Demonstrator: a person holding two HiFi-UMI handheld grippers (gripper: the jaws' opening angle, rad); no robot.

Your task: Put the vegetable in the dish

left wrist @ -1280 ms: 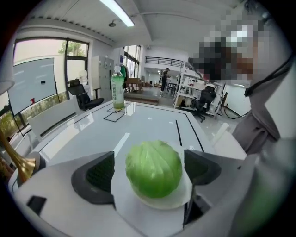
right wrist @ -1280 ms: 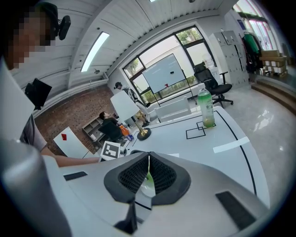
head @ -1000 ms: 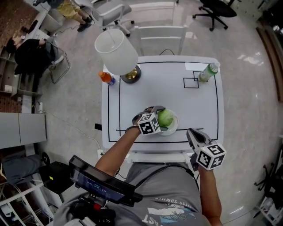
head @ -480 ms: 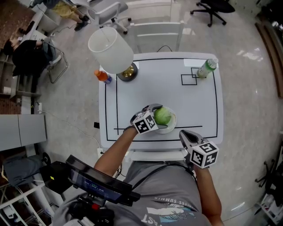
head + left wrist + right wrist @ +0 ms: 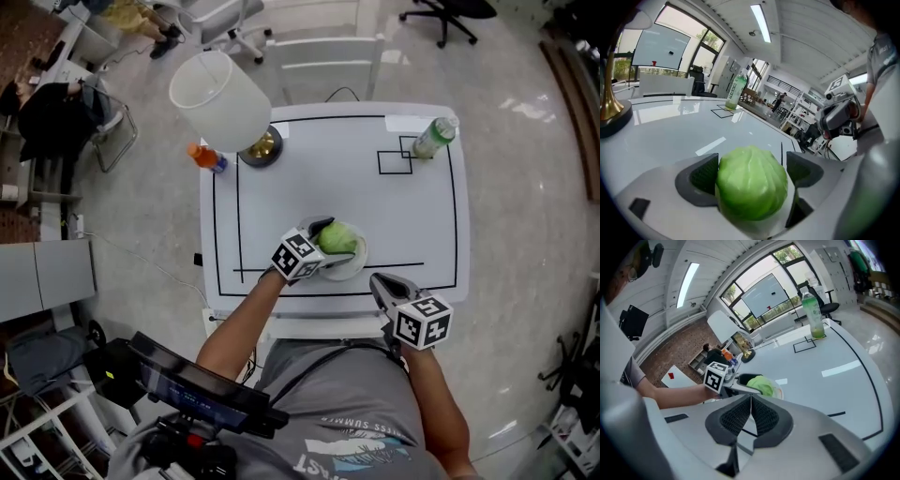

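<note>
we see a round green cabbage [image 5: 337,238] [image 5: 751,187] with smooth, shiny leaves and thin lines on it. it sits in a small white round dish [image 5: 349,270] near the front edge of the white table [image 5: 412,225], about halfway along. the left gripper [image 5: 328,234] [image 5: 752,173] has its two jaws around the cabbage. the dark bumpy pads [image 5: 701,176] press on its sides, so it is holding the cabbage.

the right gripper [image 5: 382,286] [image 5: 751,413] is at the front edge of the table, toward the right. its jaws are closed tight together with nothing in between. its pads have a tiny grid of dots.

each gripper has a cube [image 5: 297,256] with black and white square marks.

the table top is shiny, with thin black lines near its edges and two small line squares [image 5: 395,159] near the far right corner. a clear green bottle [image 5: 435,137] [image 5: 736,90] [image 5: 813,315] stands upright there. we cannot read its label. a lamp with a white shade [image 5: 219,100] and a gold metal foot [image 5: 260,147] stands at the far left corner.
</note>
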